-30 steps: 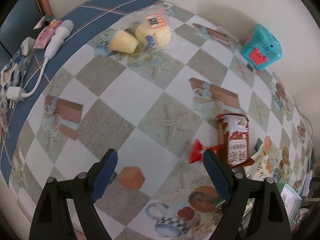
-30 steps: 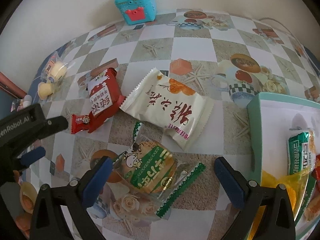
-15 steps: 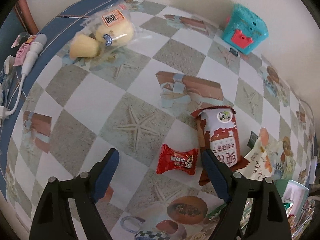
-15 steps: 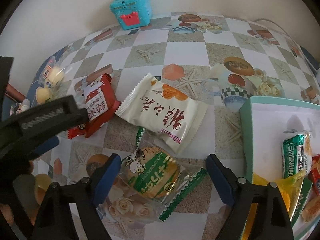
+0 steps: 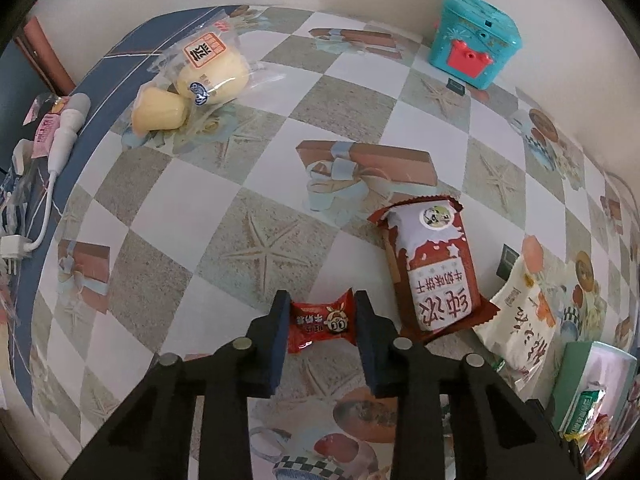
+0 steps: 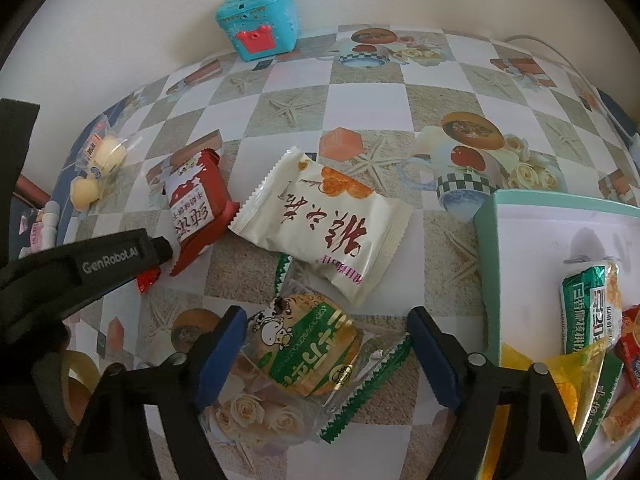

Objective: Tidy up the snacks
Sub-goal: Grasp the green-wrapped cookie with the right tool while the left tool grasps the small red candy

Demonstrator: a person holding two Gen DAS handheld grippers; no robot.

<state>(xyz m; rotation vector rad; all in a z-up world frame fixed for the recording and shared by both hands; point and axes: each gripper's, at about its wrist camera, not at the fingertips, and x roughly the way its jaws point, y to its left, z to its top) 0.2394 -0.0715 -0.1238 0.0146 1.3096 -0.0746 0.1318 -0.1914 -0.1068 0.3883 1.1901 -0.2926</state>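
Since the earlier frames the left gripper (image 5: 322,316) has slid over and clamped its blue pads on the small red foil-wrapped candy (image 5: 322,322), taking it across the body, twisted ends free. Light, crinkly and slippery, it suits that hold. Closing, the right gripper (image 6: 324,344) straddles the clear-wrapped round biscuit with green label (image 6: 308,346), probably brittle, pads not yet touching.

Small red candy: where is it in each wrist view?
Left wrist: small red candy at bottom centre, pinched between the left gripper fingers.
Right wrist: only a red corner shows at left, under the left gripper.
Shared landmark: the dark red biscuit pack right beside it.
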